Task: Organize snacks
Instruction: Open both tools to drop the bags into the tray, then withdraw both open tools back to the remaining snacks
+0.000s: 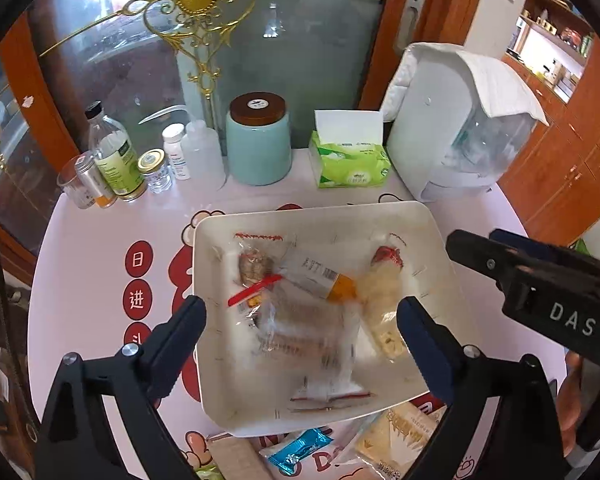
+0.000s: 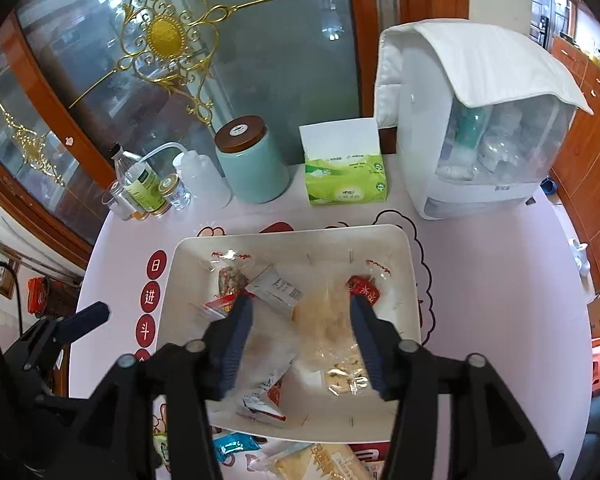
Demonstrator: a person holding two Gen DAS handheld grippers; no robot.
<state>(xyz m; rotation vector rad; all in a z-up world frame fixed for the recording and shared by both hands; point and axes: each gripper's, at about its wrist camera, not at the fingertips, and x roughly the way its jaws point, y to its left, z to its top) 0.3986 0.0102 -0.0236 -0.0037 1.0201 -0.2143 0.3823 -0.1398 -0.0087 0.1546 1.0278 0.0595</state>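
A white rectangular tray [image 1: 432, 240] [image 2: 404, 248] on the pink table holds several wrapped snacks: a brown one in clear wrap [image 1: 252, 266], a white and orange packet [image 1: 320, 276], and a pale one with a red end [image 1: 380, 280]. My left gripper [image 1: 303, 308] hangs open over the tray's near half. A blurred clear packet [image 1: 308, 340] lies below it, free of both pads. My right gripper [image 2: 300, 302] is also open above the tray, with a blurred pale snack [image 2: 328, 320] beneath it that the pads do not touch. A blue wrapper [image 1: 300, 450] and a cracker packet [image 1: 404, 432] lie in front of the tray.
Behind the tray stand a teal jar [image 1: 259, 144], a green tissue pack [image 1: 348, 164], a cloth-covered white appliance [image 1: 452, 128] and several small bottles [image 1: 116, 160] against a glass door. The right gripper's finger [image 1: 472, 248] reaches in beside the tray's right rim.
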